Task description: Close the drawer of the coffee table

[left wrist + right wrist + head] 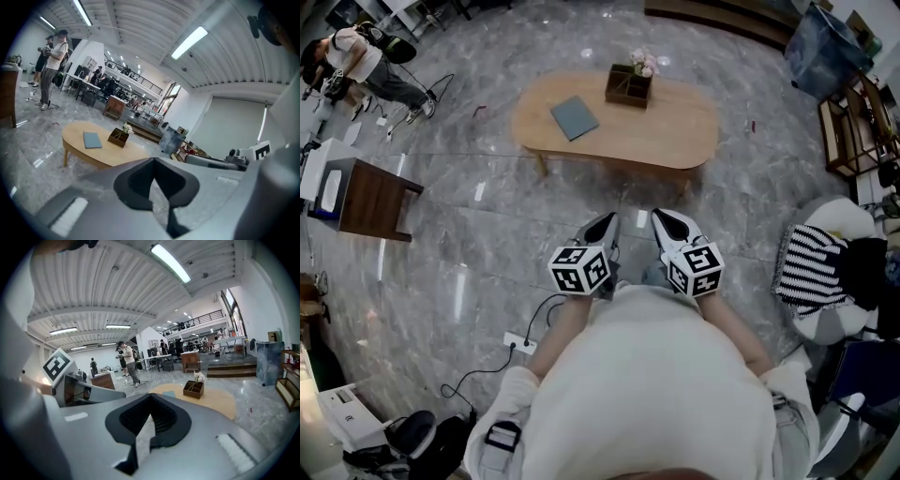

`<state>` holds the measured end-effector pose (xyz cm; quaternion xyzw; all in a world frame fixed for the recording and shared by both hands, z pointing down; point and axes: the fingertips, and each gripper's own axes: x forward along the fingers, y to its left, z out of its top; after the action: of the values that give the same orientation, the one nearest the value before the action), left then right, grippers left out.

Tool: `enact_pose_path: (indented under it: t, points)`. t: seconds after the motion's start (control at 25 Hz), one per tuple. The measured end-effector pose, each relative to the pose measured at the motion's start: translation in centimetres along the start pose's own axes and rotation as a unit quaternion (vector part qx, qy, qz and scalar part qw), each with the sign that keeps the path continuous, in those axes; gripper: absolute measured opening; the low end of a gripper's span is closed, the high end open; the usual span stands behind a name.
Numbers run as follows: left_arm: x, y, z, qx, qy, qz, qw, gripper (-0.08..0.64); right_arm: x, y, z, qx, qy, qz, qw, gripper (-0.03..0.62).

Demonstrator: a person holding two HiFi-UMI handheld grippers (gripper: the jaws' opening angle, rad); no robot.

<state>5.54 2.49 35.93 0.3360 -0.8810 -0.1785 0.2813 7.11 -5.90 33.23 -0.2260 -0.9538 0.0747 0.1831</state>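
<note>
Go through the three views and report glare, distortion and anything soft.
Head view: strong fisheye bend at the edges, light streaks glare on the glossy floor, coffee table sharp. Left gripper view: black round vignette, ceiling strip light blown out, left tool close and slightly soft. Right gripper view: same vignette, ceiling tube overexposed, right tool hides the lower frame.

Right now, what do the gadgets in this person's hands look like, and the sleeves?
Both are pale grey plastic tongs, the left tongs and the right tongs, tipped with black ribbed pads. Behind each sits a white cube printed with black square markers. The person wears a cream top, sleeves ending above the wrists.
</note>
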Motion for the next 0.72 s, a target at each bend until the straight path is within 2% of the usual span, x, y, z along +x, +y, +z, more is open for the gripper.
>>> enact_pose_path:
  t: [0.72]
  points:
    - [-0.76, 0.01, -0.3, -0.004, -0.008, -0.002, 1.0, 0.001, -0.27, 0.72, -0.6, 0.01, -0.012, -0.002, 1.0, -0.002]
